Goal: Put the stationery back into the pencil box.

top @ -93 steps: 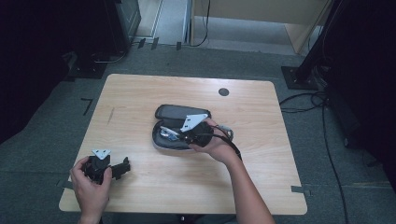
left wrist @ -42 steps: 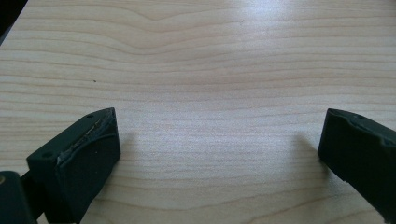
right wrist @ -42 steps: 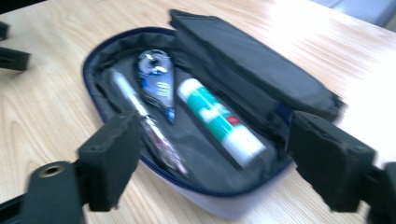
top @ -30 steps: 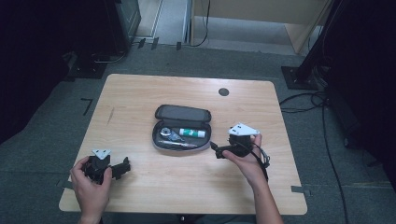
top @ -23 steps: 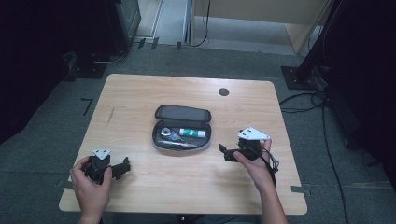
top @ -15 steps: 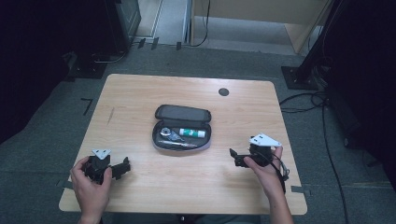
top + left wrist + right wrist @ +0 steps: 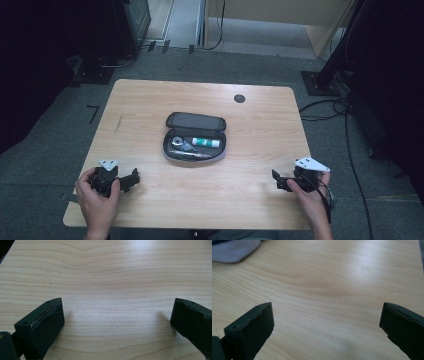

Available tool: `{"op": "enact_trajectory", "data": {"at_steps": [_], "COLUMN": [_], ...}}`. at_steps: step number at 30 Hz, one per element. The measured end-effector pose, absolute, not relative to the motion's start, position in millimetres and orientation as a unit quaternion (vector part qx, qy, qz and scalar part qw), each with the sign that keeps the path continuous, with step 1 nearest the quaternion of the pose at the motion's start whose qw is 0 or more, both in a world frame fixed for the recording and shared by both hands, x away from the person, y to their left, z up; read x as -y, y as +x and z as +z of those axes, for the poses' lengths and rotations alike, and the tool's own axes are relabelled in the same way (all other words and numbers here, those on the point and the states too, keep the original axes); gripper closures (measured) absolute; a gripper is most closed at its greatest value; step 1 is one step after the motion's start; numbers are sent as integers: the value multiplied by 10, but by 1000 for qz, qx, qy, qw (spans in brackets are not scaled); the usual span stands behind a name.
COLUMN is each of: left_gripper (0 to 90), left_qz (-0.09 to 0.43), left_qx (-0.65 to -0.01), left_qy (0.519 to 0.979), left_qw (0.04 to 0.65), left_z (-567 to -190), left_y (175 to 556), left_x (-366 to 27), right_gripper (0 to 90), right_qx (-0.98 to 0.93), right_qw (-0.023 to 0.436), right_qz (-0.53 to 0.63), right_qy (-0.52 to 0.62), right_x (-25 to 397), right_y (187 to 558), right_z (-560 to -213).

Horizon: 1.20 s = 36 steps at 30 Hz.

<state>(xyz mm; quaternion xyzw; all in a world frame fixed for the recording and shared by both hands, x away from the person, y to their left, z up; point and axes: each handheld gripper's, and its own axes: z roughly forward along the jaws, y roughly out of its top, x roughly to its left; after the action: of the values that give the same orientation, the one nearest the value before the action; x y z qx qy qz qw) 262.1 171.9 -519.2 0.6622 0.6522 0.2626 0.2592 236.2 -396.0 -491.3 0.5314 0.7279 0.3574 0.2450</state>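
An open dark pencil case (image 7: 194, 136) lies at the middle of the wooden table (image 7: 150, 100), its lid folded back. Inside it I see a white tube with a green band (image 7: 206, 143) and some metal tools (image 7: 181, 146). My left gripper (image 7: 131, 178) rests near the front left corner, open, with bare wood between its jaws (image 7: 117, 315). My right gripper (image 7: 276, 180) sits near the front right corner, also open and empty (image 7: 327, 317). The grey edge of the case (image 7: 234, 250) shows at the top left of the right gripper view.
A small round black grommet (image 7: 239, 98) sits in the table near its far edge. Dark stands and cables (image 7: 330, 80) surround the table on the carpeted floor. Bare wood lies between each gripper and the case.
My right gripper has drawn back from the case toward the front right corner of the table. The left gripper has stayed where it was.
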Motion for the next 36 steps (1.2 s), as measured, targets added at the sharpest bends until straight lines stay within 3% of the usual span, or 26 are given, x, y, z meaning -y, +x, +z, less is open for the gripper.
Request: {"op": "enact_trajectory", "data": {"at_steps": [20,36], "left_gripper": [0,0], "left_qz": [263,263], "left_qx": [-652,-652], "left_qy": [662,662], "left_qw": [259,259], "left_z": [-5193,-5193], "left_y": [2621,2624], "left_x": [-1719,-1715], "right_gripper": [0,0], "right_qx": [-703,-702], "right_qw": [243,239], "right_qz": [272,296], "right_qy": [610,602], "right_x": [4517,4529], "right_y": [1981,1939], "right_z": [-5223,-5267]}}
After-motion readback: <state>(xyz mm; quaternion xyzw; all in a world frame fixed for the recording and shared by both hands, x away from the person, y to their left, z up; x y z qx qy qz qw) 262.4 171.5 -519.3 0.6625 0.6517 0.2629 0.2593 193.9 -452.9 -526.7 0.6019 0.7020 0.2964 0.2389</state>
